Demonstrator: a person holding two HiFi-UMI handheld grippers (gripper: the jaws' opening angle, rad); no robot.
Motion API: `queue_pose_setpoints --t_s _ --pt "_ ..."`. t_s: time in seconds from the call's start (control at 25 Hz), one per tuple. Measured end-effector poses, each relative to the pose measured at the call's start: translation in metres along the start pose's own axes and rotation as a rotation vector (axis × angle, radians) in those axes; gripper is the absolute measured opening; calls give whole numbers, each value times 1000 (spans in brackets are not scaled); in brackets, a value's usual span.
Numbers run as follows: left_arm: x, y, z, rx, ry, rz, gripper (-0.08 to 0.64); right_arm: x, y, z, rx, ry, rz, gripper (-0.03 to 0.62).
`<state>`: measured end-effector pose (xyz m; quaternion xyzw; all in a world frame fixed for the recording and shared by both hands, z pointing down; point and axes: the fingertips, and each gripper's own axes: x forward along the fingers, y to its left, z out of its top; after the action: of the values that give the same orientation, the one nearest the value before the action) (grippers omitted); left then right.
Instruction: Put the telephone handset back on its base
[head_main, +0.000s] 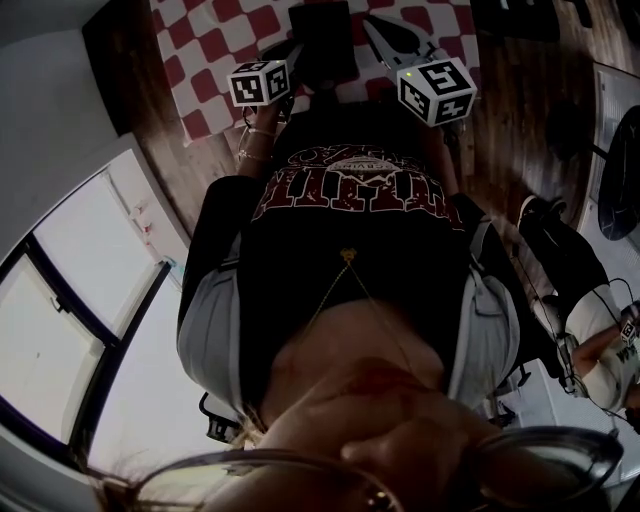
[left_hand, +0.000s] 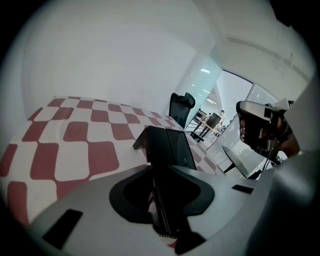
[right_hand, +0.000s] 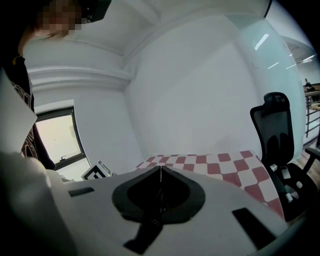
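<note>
A black telephone handset (head_main: 322, 40) lies at the top of the head view, over the red-and-white checked cloth (head_main: 215, 60). My left gripper (head_main: 292, 55) is shut on it from the left. In the left gripper view the handset (left_hand: 167, 145) runs forward out of my left gripper (left_hand: 162, 172), filling the gap between the jaws, and its far end stands over the cloth (left_hand: 75, 145). My right gripper (head_main: 385, 35) hovers just right of the handset. It is shut with nothing in it; in the right gripper view its jaws meet in a thin seam (right_hand: 160, 170). No base shows clearly.
The checked cloth (right_hand: 225, 162) covers a table on a dark wooden floor (head_main: 520, 110). A black office chair (right_hand: 272, 130) stands to the right of the table, also in the left gripper view (left_hand: 181, 106). A window (head_main: 70, 300) lies lower left. The wearer's torso fills the middle.
</note>
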<state>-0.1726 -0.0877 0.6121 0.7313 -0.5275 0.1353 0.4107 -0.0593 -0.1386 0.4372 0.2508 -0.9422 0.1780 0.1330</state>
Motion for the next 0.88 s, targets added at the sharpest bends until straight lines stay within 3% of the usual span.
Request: queue_pose_setpoints --t_s 0.16,0.36,0.48,0.68,0.88 --pt "-8 -4 10 53 -28 21 87 5 2 -1 -7 17 17 20" --pt "-11 -11 14 53 -63 -8 87 11 5 -4 -12 35 36 20" --pt "-11 -16 14 105 -58 -6 86 13 7 -7 -15 45 41 20" --pt "-7 -32 18 192 -55 -48 52 16 5 -11 -11 62 46 20" --pt "-2 -43 20 206 -60 -80 21 16 8 -16 -1 68 44 20"
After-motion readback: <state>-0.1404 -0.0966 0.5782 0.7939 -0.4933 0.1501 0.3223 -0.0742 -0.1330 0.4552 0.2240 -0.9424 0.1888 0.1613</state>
